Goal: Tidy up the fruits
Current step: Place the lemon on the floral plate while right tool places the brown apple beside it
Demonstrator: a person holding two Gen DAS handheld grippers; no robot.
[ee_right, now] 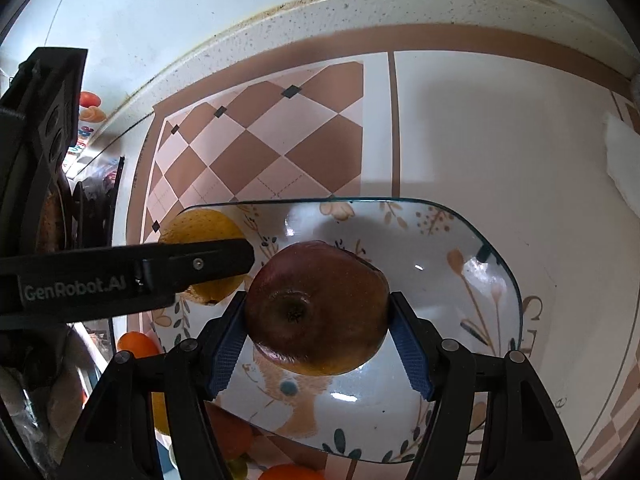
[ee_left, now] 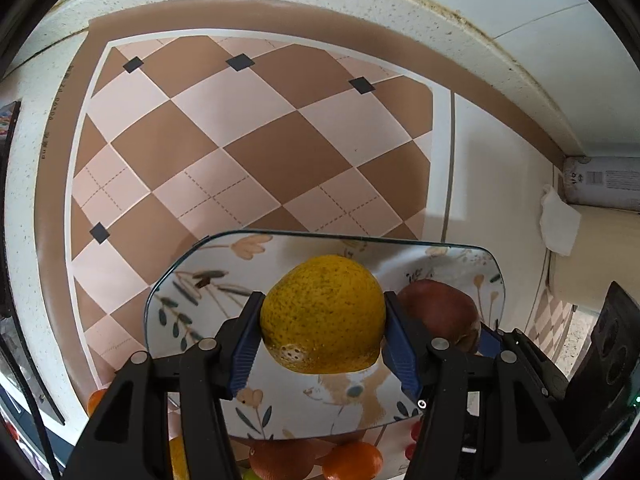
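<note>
both fruits hang directly over the plate. the left gripper jaws clamp the yellow citrus at the plate's left in the right wrist view, and the right gripper jaws clamp the red apple at frame centre.

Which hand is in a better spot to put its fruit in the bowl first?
Probably right: its dark red apple hangs over the bare middle of the floral ceramic bowl, while the left's yellow citrus sits nearer the rim.

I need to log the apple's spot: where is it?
The apple is clamped in the right gripper, over the floral plate, right of the yellow citrus fruit.
</note>
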